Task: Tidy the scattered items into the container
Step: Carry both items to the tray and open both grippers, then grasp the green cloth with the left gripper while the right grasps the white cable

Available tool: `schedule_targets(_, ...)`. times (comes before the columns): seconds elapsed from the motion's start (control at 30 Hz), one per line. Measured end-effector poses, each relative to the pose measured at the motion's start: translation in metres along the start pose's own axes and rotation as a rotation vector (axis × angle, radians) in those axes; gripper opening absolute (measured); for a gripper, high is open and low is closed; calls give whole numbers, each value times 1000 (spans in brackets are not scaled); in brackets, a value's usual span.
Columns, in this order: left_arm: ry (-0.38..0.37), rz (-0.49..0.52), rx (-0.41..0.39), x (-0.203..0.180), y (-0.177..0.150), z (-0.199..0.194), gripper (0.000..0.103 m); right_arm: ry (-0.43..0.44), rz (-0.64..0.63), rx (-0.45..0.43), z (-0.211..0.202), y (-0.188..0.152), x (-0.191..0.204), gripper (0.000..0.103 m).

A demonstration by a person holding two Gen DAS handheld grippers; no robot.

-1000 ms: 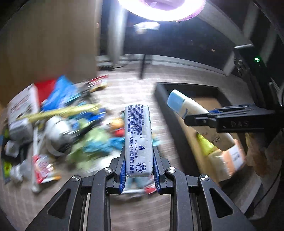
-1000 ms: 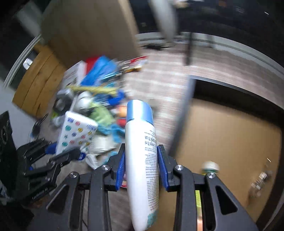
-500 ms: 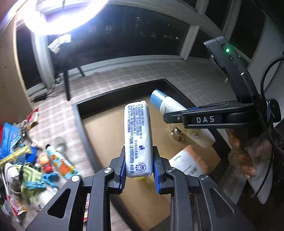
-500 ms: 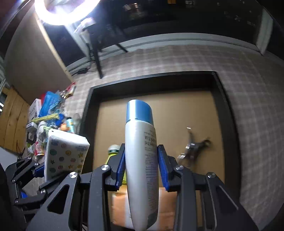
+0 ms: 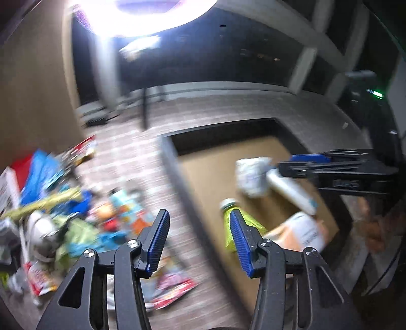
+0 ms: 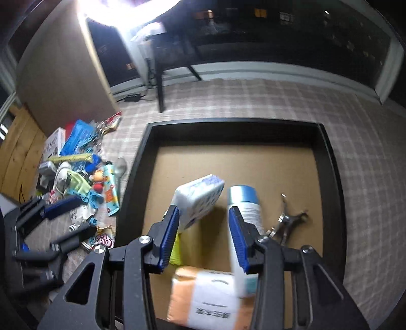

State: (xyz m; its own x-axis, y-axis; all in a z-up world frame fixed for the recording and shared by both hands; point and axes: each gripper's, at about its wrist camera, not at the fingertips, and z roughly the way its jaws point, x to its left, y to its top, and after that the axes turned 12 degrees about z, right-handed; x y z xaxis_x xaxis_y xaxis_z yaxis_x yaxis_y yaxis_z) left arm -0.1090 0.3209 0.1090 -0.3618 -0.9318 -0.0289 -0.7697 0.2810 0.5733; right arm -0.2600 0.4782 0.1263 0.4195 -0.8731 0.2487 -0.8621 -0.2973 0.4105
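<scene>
Both jaws, just opening, stand empty: left gripper (image 5: 198, 241) drops the pack (image 6: 199, 200), right gripper (image 6: 203, 241) the bottle (image 6: 244, 205), into the box (image 6: 142, 162); next, back to the pile (image 6: 83, 177).

A bright ring light (image 6: 127, 10) glares at the top. Below it stand its dark stand legs (image 6: 159, 83), on the checked carpet (image 6: 279, 101). Left of the legs is a tan panel (image 6: 58, 76); behind them, dark windows (image 6: 279, 30).
</scene>
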Motion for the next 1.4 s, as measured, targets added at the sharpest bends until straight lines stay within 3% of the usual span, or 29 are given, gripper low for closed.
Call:
schedule_targets(0.27, 143, -157, 81, 92, -65, -8, 40, 90, -184, 41, 12, -13, 78, 40)
schedule_targets(0.5, 185, -208, 115, 127, -98, -5, 34, 155, -339, 108, 30, -35, 144, 40)
schedule_targets(0.73, 178, -206, 139, 137, -104, 7, 32, 229, -485, 194, 49, -69, 199, 40)
schedule_targets(0.9, 149, -197, 150, 139, -100, 18, 32, 237, -548, 254, 70, -89, 221, 40)
schedule_targets(1.0, 141, -200, 160, 143, -99, 26, 31, 244, -553, 286, 81, -96, 226, 40)
schedule_targets(1.1, 126, -210, 168, 146, -100, 31, 22, 244, -550, 314, 92, -101, 229, 39)
schedule_targets(1.33, 96, -225, 155, 151, -99, 35, 20, 238, -536, 339, 109, -104, 230, 31)
schedule_targets(1.4, 79, -224, 148, 150, -98, 36, 13, 236, -546, 336, 109, -106, 233, 30)
